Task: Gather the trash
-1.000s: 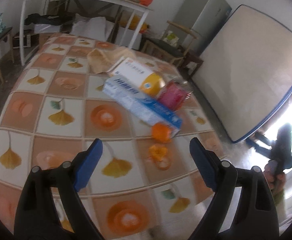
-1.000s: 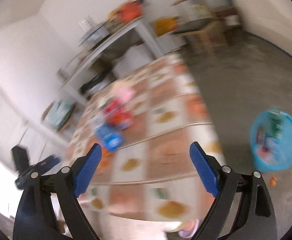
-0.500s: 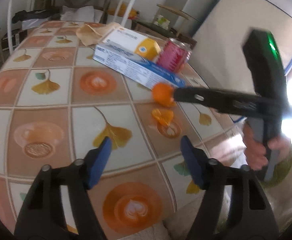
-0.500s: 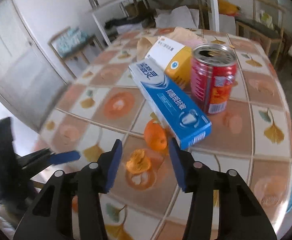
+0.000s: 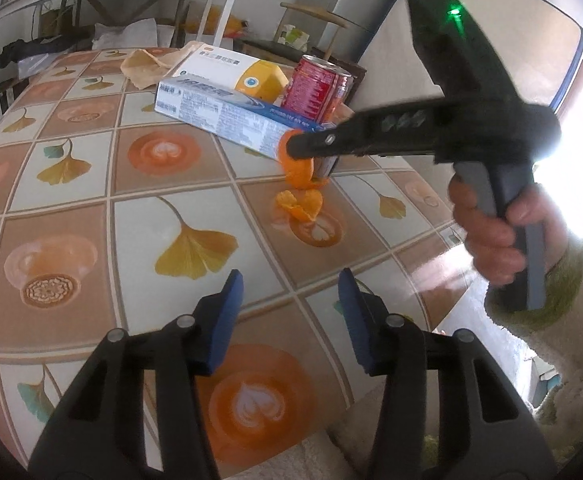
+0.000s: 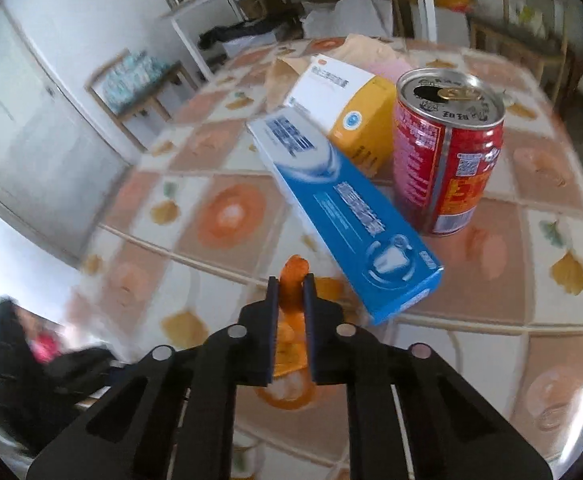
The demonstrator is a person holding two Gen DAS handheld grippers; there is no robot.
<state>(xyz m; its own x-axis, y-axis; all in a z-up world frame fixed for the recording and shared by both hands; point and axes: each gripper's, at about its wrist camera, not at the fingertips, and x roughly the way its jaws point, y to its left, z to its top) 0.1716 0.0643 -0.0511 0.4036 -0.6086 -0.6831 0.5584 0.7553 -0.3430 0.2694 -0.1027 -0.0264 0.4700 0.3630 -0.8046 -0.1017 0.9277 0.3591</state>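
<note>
Left wrist view: our left gripper (image 5: pixel 289 304) hangs with jaws spread over the table (image 5: pixel 71 216); the right gripper (image 5: pixel 311 148) meets the orange peel (image 5: pixel 297 170) beside the toothpaste box (image 5: pixel 219 116). Right wrist view: our jaws pinch that peel (image 6: pixel 293 280), the can (image 6: pixel 447 156) behind.

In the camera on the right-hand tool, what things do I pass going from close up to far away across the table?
Right gripper pinching the orange peel → blue toothpaste box → white and yellow box → crumpled brown paper at the far end.
</note>
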